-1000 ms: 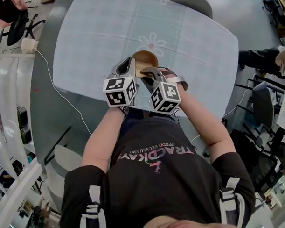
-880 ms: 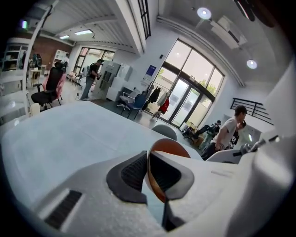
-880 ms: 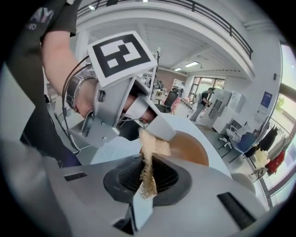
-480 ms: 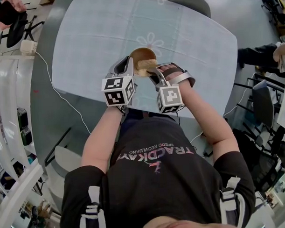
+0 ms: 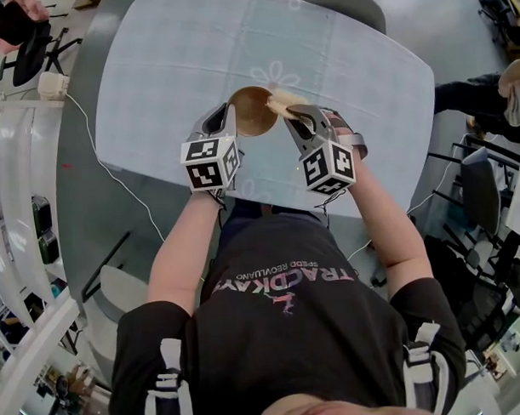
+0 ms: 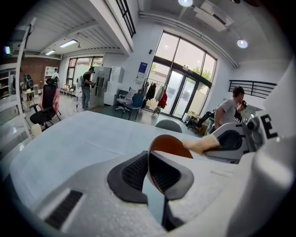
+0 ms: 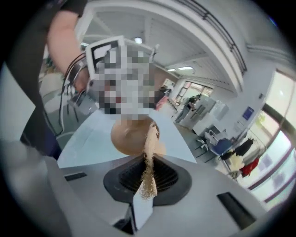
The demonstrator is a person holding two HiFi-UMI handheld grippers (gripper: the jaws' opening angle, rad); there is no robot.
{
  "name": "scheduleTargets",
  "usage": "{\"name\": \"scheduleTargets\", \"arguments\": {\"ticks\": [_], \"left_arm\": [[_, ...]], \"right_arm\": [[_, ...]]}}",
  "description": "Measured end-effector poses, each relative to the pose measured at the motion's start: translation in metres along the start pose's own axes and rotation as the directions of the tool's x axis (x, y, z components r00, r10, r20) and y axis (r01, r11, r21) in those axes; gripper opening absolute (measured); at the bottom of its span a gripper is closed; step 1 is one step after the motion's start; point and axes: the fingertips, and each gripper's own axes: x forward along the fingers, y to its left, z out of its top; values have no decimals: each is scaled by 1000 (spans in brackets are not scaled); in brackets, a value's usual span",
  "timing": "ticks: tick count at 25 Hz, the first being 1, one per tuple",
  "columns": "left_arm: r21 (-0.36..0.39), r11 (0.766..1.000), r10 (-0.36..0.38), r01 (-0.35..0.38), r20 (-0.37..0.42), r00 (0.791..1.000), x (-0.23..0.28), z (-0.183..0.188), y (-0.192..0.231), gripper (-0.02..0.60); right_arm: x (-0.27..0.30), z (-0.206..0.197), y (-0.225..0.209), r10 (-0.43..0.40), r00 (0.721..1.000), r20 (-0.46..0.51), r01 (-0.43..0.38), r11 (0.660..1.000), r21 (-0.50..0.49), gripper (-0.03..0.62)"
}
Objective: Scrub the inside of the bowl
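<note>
Pale blue cloth with one flower print [image 5: 277,74] covers the desk [image 5: 340,63], and a single grey chair [image 5: 348,5] is tucked at its far edge. Behind it lies an open office with tall windows. On the desk I count one wooden bowl [image 5: 250,111] and one tan sponge [image 5: 284,102], and I am working two grippers, each with one marker cube.

Both forearms reach forward from the body, side by side. The left one runs nearly straight ahead and the right one angles outward at the elbow. Both cubes face up toward the head camera.

The left gripper [image 5: 227,118] sits at the bowl's left side. In its own view, the left gripper [image 6: 149,173] has its jaws clamped together on the rim of the bowl [image 6: 169,146], which rises edge-on between the pads and is tipped so its hollow faces the other tool.

The right gripper [image 5: 298,116] sits at the bowl's right side. In its own view, the right gripper [image 7: 147,178] has its jaws pressed on the sponge [image 7: 149,171], a thin fuzzy strip that sticks out past the tips toward the bowl [image 7: 127,136]. From the left gripper view, the tip of the sponge [image 6: 200,146] meets the bowl's right rim.
</note>
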Motion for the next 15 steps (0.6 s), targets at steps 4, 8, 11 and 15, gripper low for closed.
{"name": "scheduleTargets", "arguments": {"ticks": [4,8,11,15], "left_arm": [[20,999,-40,40,3,999,-2,0,5,26],[147,970,-197,196,-7,980,-5,2,-13,26],[324,894,-304,310,-71,950,-11,-2,-36,26],[502,753,-391,426,-180,903,-18,-17,-56,26]], "right_arm": [[-4,5,-37,-64,995,83,37,956,290,32],[0,11,-33,75,984,160,-112,964,243,32],[2,16,-20,183,971,157,-191,981,39,32],[8,12,-4,278,955,106,-258,951,-169,32]]}}
